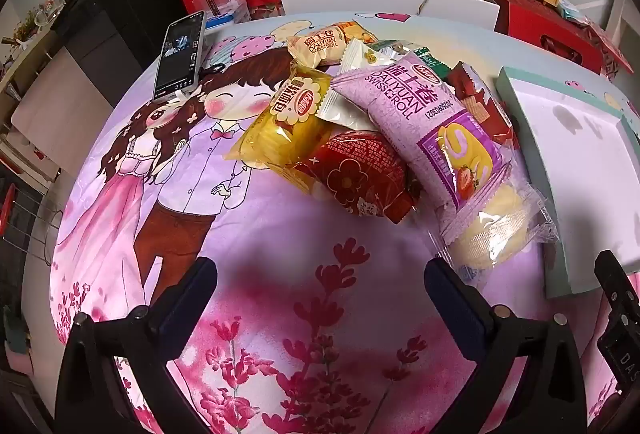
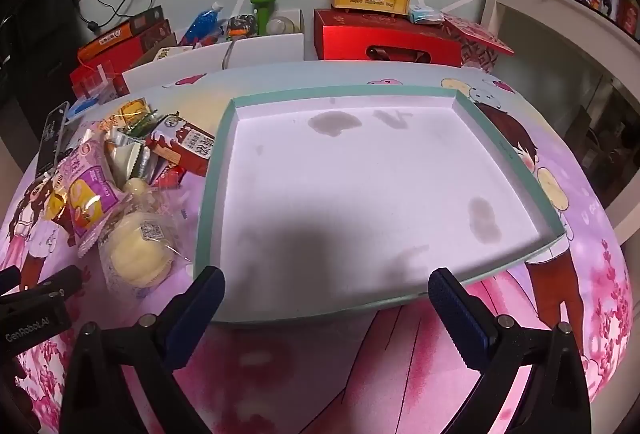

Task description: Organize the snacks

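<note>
While both stand wide open (nothing held), left gripper [image 1: 320, 286] faces snack pile [image 1: 372, 130].

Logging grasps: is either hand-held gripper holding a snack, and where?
Nothing held. Left hand-held gripper and right hand-held gripper are both open and empty.

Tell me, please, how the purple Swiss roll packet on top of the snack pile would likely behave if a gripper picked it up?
The purple Swiss roll packet looks puffy, so probably light and squashy. Its glossy film may slip. Lifting it could shift the red packet beneath.
</note>
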A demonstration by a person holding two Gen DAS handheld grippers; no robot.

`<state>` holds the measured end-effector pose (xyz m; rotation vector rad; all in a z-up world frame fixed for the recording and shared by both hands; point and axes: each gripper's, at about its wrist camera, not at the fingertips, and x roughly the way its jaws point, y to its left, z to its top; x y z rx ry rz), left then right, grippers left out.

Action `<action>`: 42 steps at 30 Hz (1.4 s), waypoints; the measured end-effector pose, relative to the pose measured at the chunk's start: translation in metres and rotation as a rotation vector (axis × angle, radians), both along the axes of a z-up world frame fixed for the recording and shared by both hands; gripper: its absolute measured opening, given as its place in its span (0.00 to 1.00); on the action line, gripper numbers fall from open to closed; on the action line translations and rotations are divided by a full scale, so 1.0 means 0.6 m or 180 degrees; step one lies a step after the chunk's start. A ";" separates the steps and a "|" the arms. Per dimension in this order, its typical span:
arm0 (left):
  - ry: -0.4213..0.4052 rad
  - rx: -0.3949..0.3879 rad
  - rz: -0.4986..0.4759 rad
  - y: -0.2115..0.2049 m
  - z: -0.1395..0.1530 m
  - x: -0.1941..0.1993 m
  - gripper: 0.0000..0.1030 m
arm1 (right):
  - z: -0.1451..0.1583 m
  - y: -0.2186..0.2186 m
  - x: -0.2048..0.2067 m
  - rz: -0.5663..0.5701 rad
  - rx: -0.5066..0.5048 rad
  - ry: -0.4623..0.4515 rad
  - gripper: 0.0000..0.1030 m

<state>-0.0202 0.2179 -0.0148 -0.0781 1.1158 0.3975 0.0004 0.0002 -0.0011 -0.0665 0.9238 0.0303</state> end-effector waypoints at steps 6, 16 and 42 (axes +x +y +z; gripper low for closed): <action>-0.0005 -0.0001 0.0000 0.001 0.001 0.000 1.00 | 0.002 -0.005 -0.002 0.0037 0.0024 0.0003 1.00; -0.0006 -0.0006 0.0000 0.001 0.001 -0.001 1.00 | -0.001 0.000 -0.002 0.0046 -0.0025 0.0026 1.00; -0.0009 -0.0016 -0.0002 0.002 0.001 -0.001 1.00 | -0.005 0.003 -0.001 0.0043 -0.0049 0.0054 1.00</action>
